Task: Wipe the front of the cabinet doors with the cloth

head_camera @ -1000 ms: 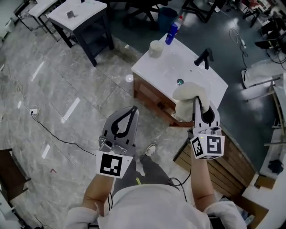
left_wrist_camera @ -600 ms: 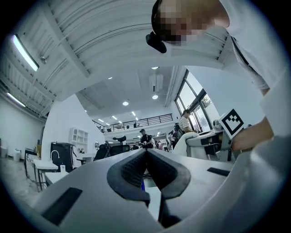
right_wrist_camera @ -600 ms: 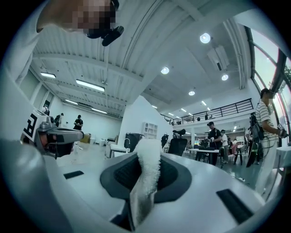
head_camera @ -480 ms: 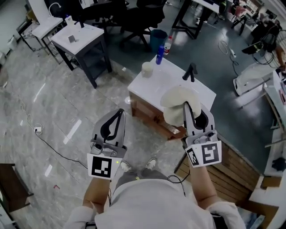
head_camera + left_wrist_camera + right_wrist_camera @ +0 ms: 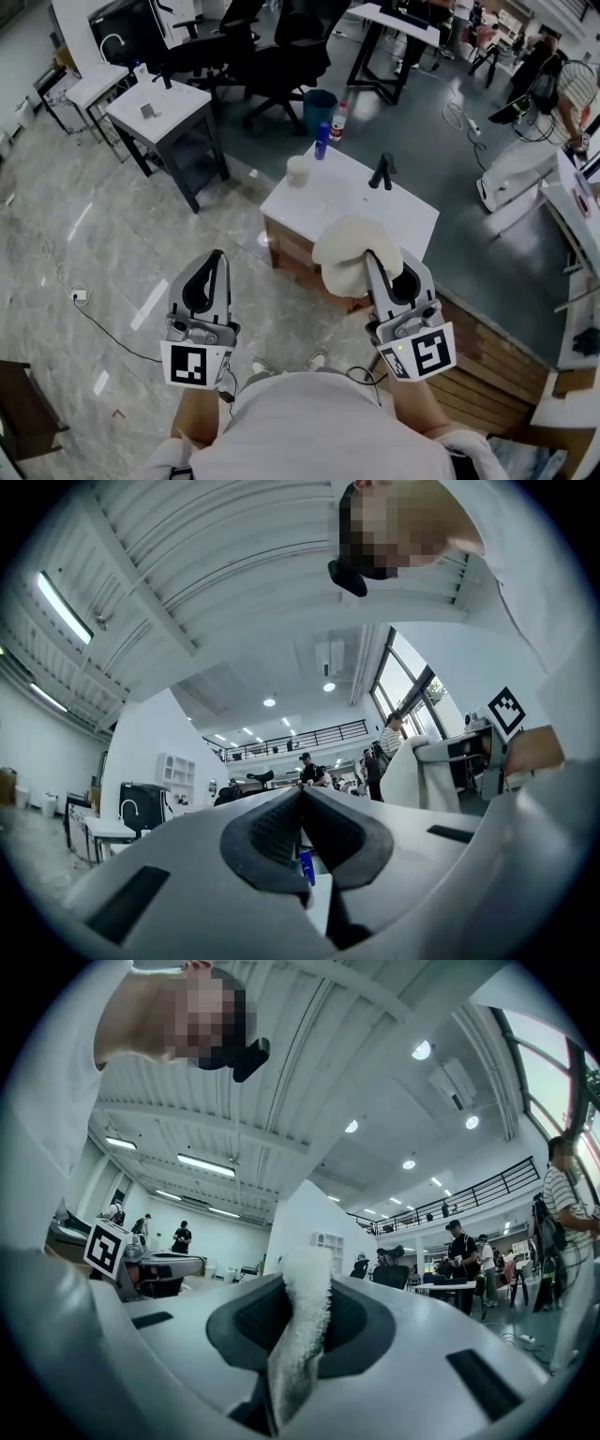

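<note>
– Grey marbled floor [image 5: 112, 234] all round, office chairs [image 5: 281, 47] at the back. Where is the cabinet?
– Middle of the head view: a wood-fronted vanity cabinet [image 5: 292, 251] under a white sink top [image 5: 347, 199]. On the top are a black faucet [image 5: 380, 172], a pale cup [image 5: 297, 170] and a blue bottle [image 5: 322, 141] near the far corner.
– And the cloth?
– The cream cloth [image 5: 342, 258] is pinched in the right gripper [image 5: 370, 255]. That gripper's own view shows both jaws pressed onto a fluffy strip that stands up between them. From above, the bunched cloth overlaps the top's near edge and the cabinet front. Whether it touches the doors I cannot tell.
– What about the left gripper?
– The left gripper [image 5: 217, 255] has its 2 jaws fully together, with nothing between them. It is over bare floor, to the left of the cabinet and apart from it.
– Which way do they point?
– Both point away from the person, side by side.
</note>
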The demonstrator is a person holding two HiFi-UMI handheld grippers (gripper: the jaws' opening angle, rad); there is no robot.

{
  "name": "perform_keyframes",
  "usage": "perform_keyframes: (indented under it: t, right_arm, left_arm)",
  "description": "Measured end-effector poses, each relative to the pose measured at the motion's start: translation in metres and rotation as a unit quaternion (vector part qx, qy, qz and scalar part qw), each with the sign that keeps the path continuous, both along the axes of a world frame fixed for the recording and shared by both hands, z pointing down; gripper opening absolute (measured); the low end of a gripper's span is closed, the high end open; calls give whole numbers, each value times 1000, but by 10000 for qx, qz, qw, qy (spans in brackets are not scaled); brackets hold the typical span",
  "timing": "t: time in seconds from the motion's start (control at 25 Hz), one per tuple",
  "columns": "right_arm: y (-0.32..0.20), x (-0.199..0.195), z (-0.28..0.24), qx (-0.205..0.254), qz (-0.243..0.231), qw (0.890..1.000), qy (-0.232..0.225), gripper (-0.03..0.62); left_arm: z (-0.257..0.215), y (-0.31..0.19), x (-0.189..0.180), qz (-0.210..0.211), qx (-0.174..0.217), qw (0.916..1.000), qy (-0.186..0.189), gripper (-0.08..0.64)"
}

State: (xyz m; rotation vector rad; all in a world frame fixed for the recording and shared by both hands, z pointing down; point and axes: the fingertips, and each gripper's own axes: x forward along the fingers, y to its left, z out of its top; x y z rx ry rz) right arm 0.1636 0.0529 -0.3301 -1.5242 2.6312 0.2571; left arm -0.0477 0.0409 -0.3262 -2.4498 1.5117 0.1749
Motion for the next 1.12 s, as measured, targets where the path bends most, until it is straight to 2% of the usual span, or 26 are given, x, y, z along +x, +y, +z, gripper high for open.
perform_keyframes:
  t: [0.4,0.76,1.12]
  right_arm:
    - [1,-11,2,-1,-89,9999,90,75]
    - [-7,-24,15,-130,-80,9997,207,75]
    - [-11,-20,25,-196,26,9996,223,75]
  left_arm:
    - [-7,-2,2,66,98,9999,-19,18]
    - [13,-9,-7,105,-137,9999,10,18]
    - [20,-16,-1,202,-174,9996,-15,18]
